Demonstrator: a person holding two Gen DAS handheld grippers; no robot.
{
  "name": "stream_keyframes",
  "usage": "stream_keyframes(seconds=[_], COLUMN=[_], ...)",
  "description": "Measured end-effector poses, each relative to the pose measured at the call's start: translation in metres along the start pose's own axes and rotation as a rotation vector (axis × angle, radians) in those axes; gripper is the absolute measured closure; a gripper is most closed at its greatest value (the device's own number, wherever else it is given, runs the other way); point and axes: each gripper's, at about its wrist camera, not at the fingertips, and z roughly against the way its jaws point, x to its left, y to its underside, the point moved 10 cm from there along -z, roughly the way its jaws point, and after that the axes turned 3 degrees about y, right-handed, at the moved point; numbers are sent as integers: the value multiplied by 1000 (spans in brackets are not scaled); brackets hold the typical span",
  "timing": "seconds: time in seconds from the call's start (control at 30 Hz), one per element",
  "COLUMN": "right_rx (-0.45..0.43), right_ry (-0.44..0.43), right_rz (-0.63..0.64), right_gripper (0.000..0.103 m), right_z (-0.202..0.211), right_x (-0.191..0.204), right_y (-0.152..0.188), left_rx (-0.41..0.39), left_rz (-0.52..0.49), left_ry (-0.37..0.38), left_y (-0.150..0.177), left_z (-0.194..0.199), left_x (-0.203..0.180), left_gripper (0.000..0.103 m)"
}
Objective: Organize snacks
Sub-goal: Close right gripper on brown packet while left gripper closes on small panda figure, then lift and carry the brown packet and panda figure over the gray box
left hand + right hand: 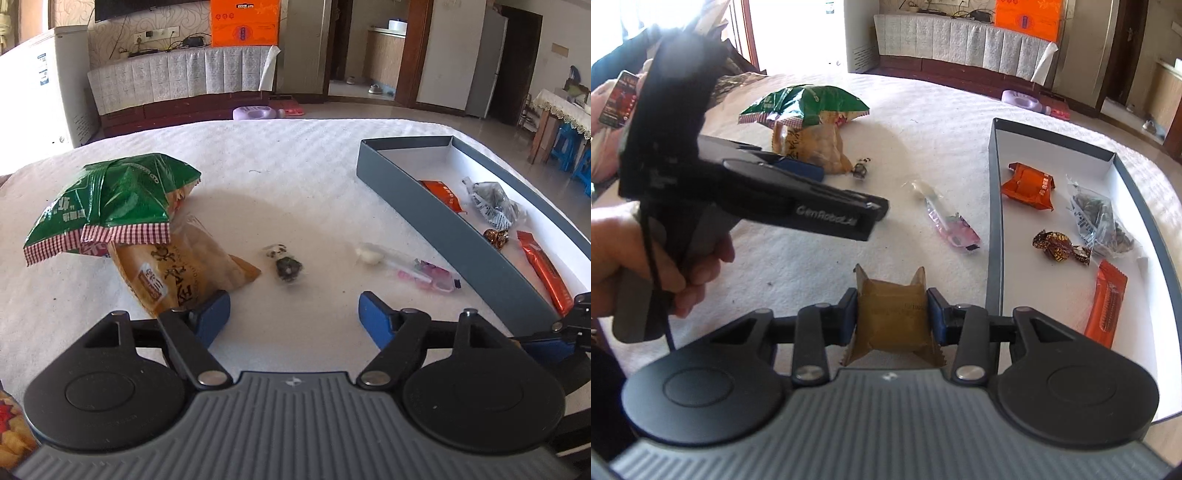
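**Right gripper clamped on a tan packet; left gripper wide and empty**

Nearest to me, my right gripper (892, 317) is closed on a small tan snack packet (892, 314), pinched between both blue pads, just left of the grey box's (993, 240) near wall. My left gripper (293, 317) hangs over the white bedspread (295, 166) with its jaws spread wide, nothing between them; its left pad sits against the corner of a tan pastry bag (184, 273).

Just past the left gripper: a small dark wrapped sweet (284, 264), blurred, and a clear-and-pink wrapped stick (410, 267) lying beside the box wall.

Inside the box, near to far: a long orange bar (1106, 306), a brown foil candy (1058, 245), a clear bag of seeds (1102, 225), an orange packet (1028, 186).

Further left, a green chip bag (110, 199) rests on top of the pastry bag.

Beyond the bedspread: a purple toy (255, 112) on the floor, an orange carton (243, 22) on the cabinet.
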Motion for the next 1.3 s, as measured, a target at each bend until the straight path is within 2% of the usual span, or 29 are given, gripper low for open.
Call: stream_keyframes(seconds=[0.2,0.33,0.37,0.4,0.47,0.63,0.87,0.97,1.13,1.3], right_rx=[17,24,23,20,11,-31,-122,-130,-158,-199], right_ry=[-16,-12,-13,-12,-12,-17,-19,-14,-16,-16], right_rz=[12,13,13,10,9,-12,-38,-52,-63,-60], right_gripper=[61,61,61,61,61,61,61,61,61,61], right_z=[-3,-5,-5,-5,-4,6,28,32,40,52], right_x=[6,4,4,3,2,0,-2,-6,-9,-8], right_y=[2,4,3,2,-1,-10,-27,-28,-35,-42], left_rx=[-41,-53,-60,-63,-65,-66,-102,-112,-147,-165], left_rz=[77,60,60,63,75,83,59,78,52,14], left_ry=[-34,-60,-52,-41,-19,-16,-79,-73,-59,-81], left_y=[-8,-14,-15,-17,-18,-16,-17,-17,-20,-24], left_z=[-5,-17,-18,-18,-19,-10,12,21,39,47], left_x=[15,7,5,4,5,11,16,21,19,11], left_gripper=[23,27,40,57,76,83,83,84,84,84])
